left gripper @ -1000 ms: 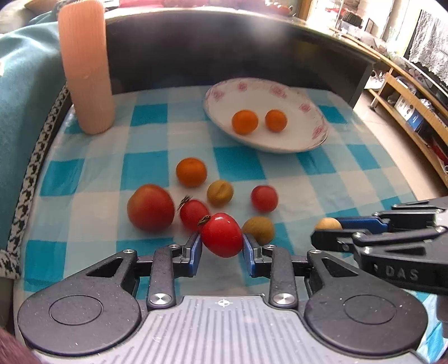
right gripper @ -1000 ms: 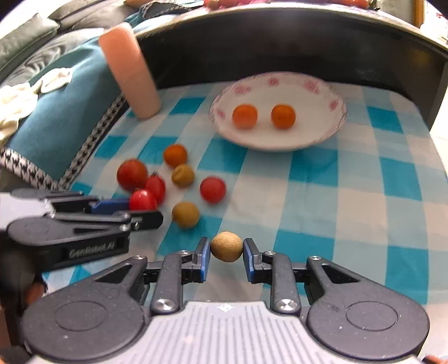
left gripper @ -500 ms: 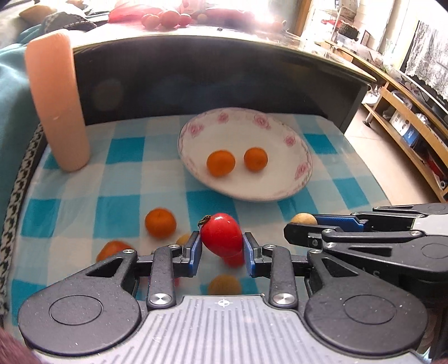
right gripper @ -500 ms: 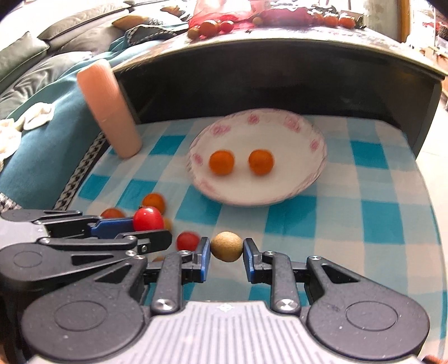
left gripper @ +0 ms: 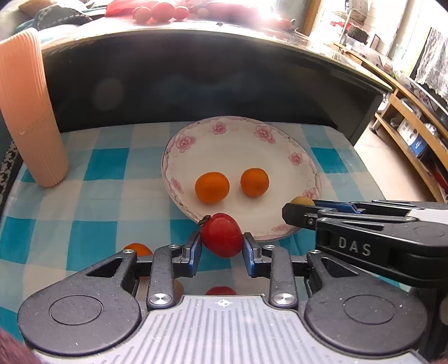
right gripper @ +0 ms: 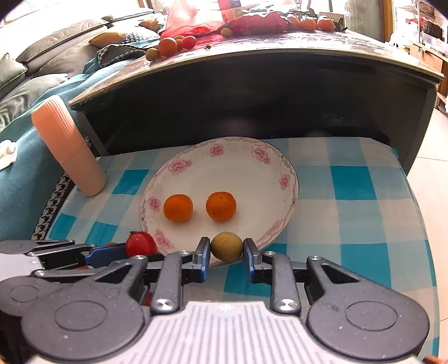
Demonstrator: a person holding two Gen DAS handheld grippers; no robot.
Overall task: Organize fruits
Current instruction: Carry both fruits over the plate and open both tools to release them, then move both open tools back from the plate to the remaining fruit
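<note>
Checkered cloth (left gripper: 106, 168) | left tongs (left gripper: 221, 247) grasping red tomato (left gripper: 221, 235) | right tongs (right gripper: 226, 250) grasping tan fruit (right gripper: 226, 246) | plate (right gripper: 266, 179) ahead

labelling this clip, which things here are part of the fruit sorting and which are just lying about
Job:
- red tomato, in left gripper
- tan fruit, in right gripper
- flowered plate with two oranges

Lying about:
- peach ribbed cup
- checked cloth
- red bag

We see a blue-and-white checked cloth (left gripper: 106, 168), a ribbed peach cylinder (left gripper: 28, 112) standing at its far left, a dark table (right gripper: 252, 72) rising behind, and wooden shelving (left gripper: 414, 134) at far right.
</note>
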